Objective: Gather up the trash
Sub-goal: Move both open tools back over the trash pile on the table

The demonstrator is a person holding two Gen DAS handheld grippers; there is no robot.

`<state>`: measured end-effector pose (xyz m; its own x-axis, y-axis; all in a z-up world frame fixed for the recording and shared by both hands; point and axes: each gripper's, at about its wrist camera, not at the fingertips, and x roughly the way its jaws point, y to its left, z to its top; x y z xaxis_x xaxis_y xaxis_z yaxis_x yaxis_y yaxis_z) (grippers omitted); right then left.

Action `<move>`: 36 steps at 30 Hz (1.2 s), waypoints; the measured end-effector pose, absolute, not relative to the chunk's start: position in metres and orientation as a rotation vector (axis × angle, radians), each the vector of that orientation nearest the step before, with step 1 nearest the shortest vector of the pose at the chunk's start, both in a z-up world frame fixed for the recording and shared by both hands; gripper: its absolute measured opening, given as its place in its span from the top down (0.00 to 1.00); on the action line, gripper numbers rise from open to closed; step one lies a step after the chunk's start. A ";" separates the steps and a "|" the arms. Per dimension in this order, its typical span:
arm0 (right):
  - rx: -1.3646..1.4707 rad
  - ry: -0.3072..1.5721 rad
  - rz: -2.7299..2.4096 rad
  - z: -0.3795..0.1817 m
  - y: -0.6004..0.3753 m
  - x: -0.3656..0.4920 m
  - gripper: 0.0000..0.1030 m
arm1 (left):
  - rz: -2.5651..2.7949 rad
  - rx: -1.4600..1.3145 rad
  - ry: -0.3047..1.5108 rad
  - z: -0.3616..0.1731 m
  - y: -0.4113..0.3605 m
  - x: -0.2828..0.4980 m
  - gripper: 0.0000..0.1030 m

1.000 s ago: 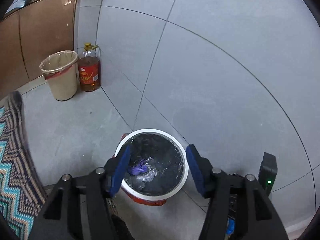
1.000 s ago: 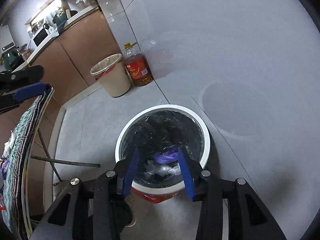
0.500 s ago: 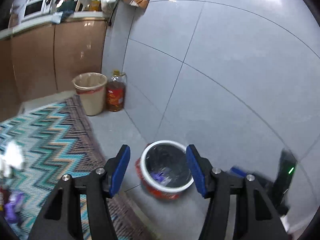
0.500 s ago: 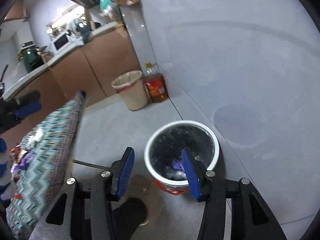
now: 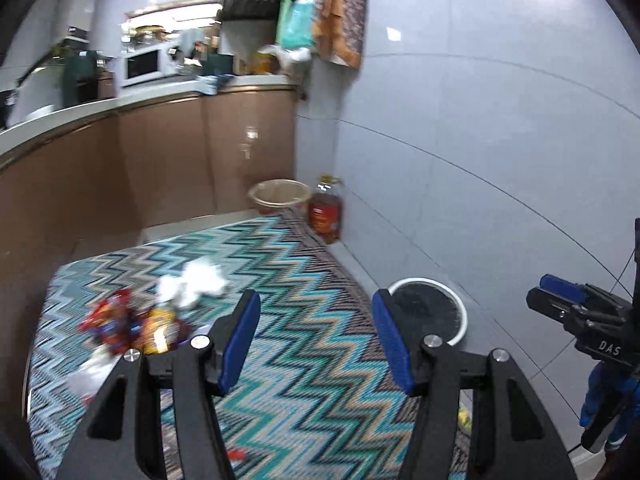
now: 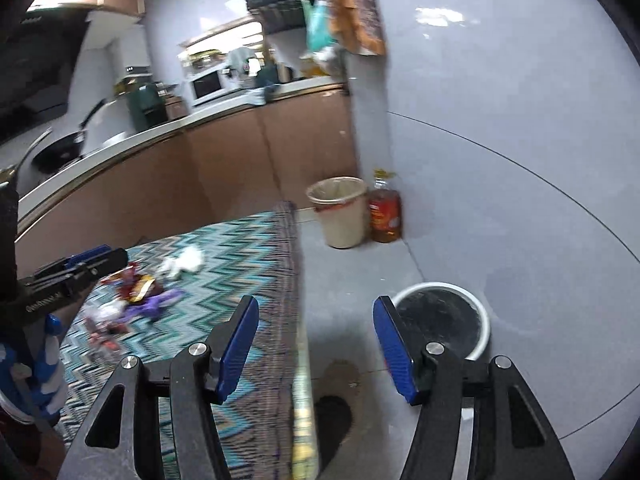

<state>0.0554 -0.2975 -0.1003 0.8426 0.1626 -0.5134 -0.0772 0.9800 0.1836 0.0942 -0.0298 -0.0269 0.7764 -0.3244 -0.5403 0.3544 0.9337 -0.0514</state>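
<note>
Both grippers hang in the air above the table edge. My left gripper (image 5: 316, 300) is open, with only the zigzag cloth (image 5: 304, 360) behind its blue pads. My right gripper (image 6: 316, 306) has its jaws opening and nothing between them. Down on the floor stands the white-rimmed bin with a black liner (image 6: 440, 316) (image 5: 430, 310). On the cloth lie a crumpled white tissue (image 5: 196, 280) (image 6: 184, 262), red and orange wrappers (image 5: 128, 324) (image 6: 134, 284) and a purple scrap (image 6: 156, 304). Each gripper shows in the other's view: the right gripper (image 5: 552, 294), the left gripper (image 6: 96, 260).
A beige bin (image 6: 340, 212) and an oil bottle (image 6: 384, 212) stand on the floor by the tiled wall. Brown cabinets with a cluttered counter and a microwave (image 5: 142, 64) run behind the table. A dark stain (image 6: 332, 412) marks the floor near the table edge.
Both grippers rose from over the white-rimmed bin and swung left towards the table, whose trash has come into view. The right jaws have widened. The left jaws kept their gap.
</note>
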 end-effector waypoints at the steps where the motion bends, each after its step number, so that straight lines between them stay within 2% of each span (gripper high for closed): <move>1: 0.148 0.553 0.152 -0.097 -0.285 0.054 0.45 | -0.341 0.050 0.564 -0.024 -0.018 0.085 0.45; 17: 0.032 0.564 0.342 -0.085 -0.162 0.044 0.44 | -0.100 0.036 0.535 -0.036 0.089 0.025 0.45; 36: -0.021 0.626 0.458 -0.109 -0.106 0.075 0.40 | 0.006 0.016 0.632 -0.069 0.122 0.035 0.45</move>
